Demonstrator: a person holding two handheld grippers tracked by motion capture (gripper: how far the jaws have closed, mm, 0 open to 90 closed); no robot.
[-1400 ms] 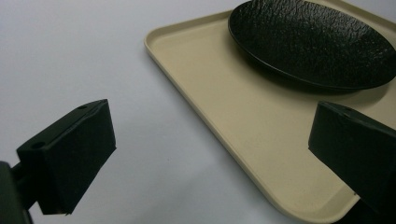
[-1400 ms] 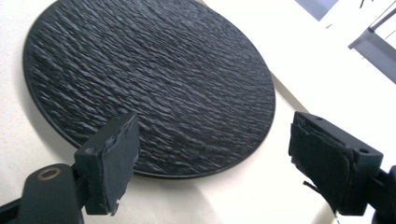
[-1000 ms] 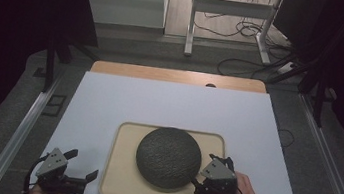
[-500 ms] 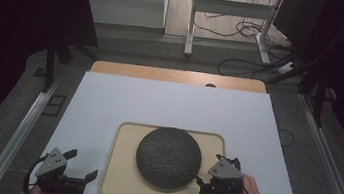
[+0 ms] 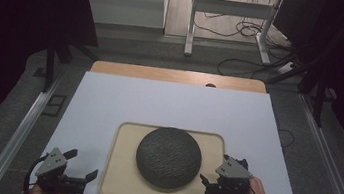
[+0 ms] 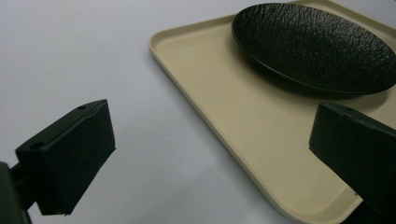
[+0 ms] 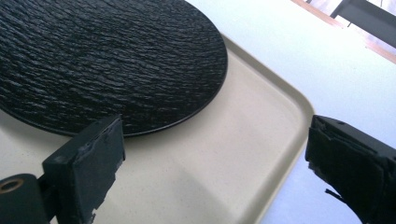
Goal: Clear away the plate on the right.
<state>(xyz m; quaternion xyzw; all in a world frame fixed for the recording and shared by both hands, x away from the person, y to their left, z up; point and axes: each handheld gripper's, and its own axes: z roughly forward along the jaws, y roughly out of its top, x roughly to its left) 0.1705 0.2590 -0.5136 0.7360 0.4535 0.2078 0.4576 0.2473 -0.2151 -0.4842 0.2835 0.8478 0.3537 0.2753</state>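
Note:
A round black plate with a rough surface lies on a beige tray near the table's front edge. My left gripper is open over the white table just left of the tray's front left corner. In the left gripper view the open left gripper straddles the tray's rim, with the plate farther off. My right gripper is open at the tray's right side, held by a hand. In the right gripper view the right gripper frames bare tray floor beside the plate's edge, holding nothing.
A white sheet covers the table, with a wooden strip at its far edge. Metal rails run along both sides. Beyond the table stand a metal frame and floor cables.
My right gripper has drawn back to the right, away from the plate's edge. The left gripper has barely moved.

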